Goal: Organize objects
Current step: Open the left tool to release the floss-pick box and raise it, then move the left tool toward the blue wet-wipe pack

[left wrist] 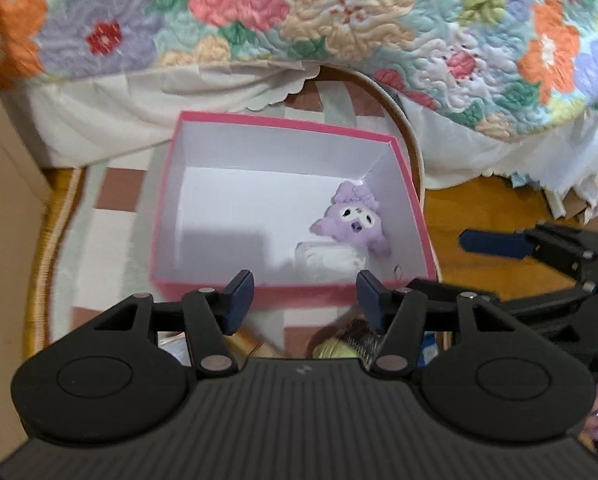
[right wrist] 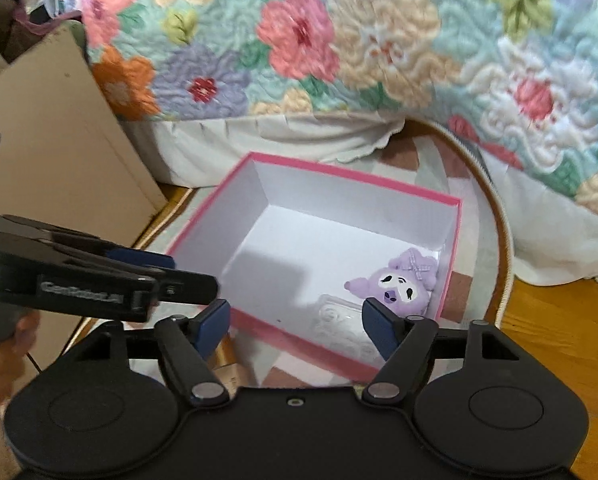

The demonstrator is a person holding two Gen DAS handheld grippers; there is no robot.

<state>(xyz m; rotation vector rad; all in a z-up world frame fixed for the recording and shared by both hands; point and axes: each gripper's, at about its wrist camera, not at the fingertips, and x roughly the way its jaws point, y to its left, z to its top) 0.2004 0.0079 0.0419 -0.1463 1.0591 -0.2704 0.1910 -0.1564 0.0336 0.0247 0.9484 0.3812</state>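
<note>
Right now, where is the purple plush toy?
The purple plush toy lies inside the pink box, in its far right corner in both wrist views, touching a clear plastic packet.

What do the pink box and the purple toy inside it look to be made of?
Pink box: likely cardboard, with thin stiff walls, creased corners and a matte white inside. Purple toy: soft plush fabric, with a fuzzy surface, a bow and stitched-looking facial features.

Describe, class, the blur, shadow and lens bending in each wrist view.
Left wrist view: quilt smeared by motion, a grey shadow on the box floor, the rug edge bowed by the fisheye. Right wrist view: quilt soft too, a shadow beside the purple toy, corners dark.
</note>
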